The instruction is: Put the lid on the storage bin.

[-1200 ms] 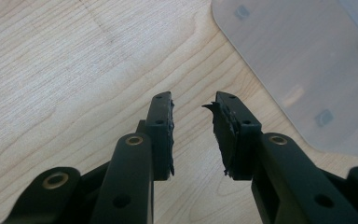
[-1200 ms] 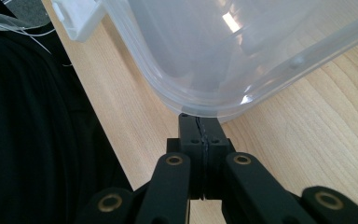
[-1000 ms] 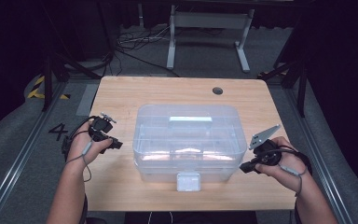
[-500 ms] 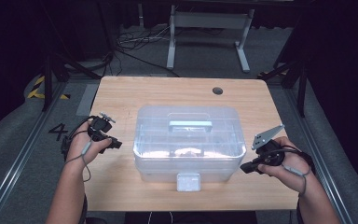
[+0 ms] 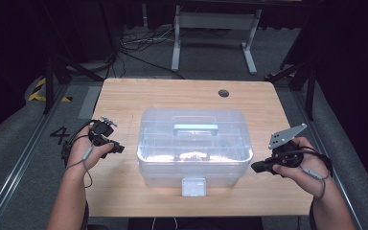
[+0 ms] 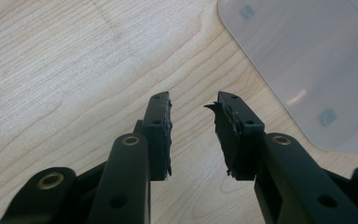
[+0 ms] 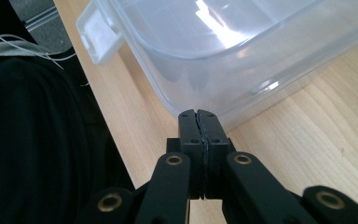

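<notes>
Since a second ago my right gripper [image 5: 258,167] has slid a little nearer the box [image 5: 194,143]; the box has kept its place mid-table [image 5: 124,96]. My left gripper [image 6: 193,126] has stayed put beside the box, its jaws partly apart and holding nothing. The right one's jaws are pressed together, empty, tips almost at the box's lower wall. I judge the clear plastic box light, stiff and slick-sided. Its top handle [image 5: 195,128] or front latch [image 5: 193,187] offers the surest hold.

Right tool [image 5: 258,166] shifted slightly lower and outward beside clear box [image 5: 194,143]; left tool [image 5: 117,147] jaws marginally wider apart, nothing between.
</notes>
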